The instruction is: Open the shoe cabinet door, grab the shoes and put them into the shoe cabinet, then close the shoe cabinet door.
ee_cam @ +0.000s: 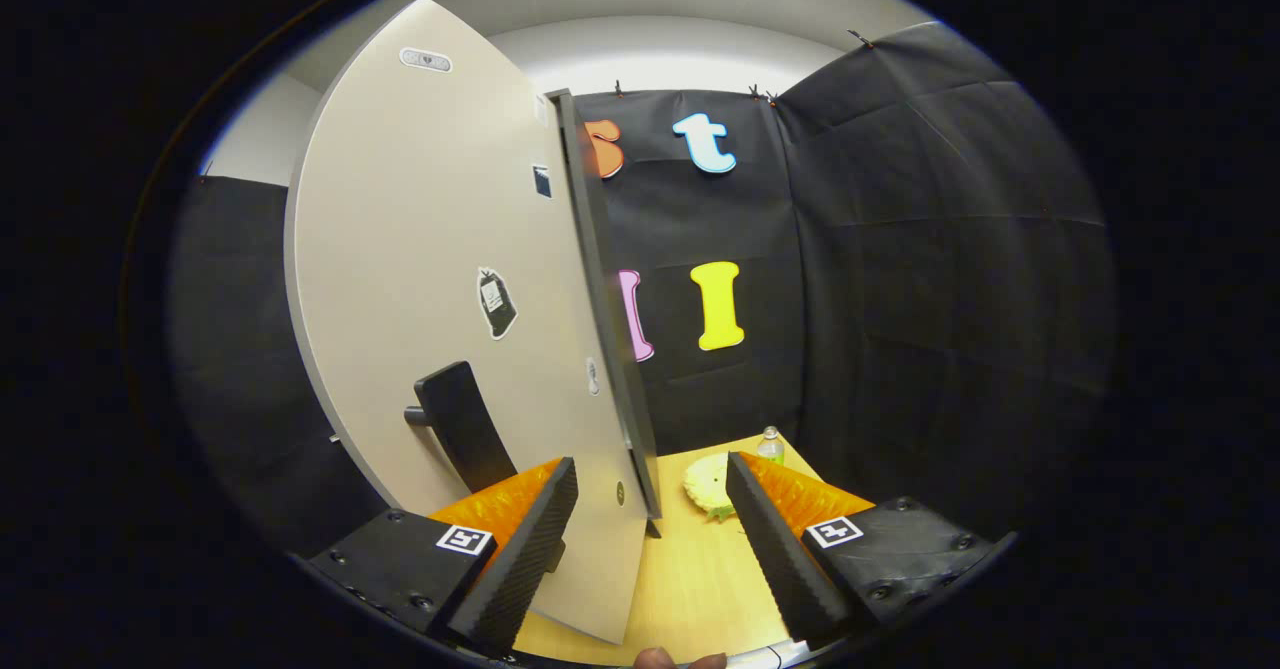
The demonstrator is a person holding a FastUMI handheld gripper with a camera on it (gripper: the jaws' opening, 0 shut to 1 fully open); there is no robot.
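Just ahead of the fingers: shoe cabinet door (440, 279) swung ajar, free edge between them | claw (650, 539) spread, gripping nothing | door looks stiff, light; take the dark handle (462, 427), left | shoes unseen

Cabinet door (430, 279) – smooth matt panel; table (690, 579) – pale wood grain.

even, fairly bright light; strong fisheye bending; edges perhaps slightly soft.
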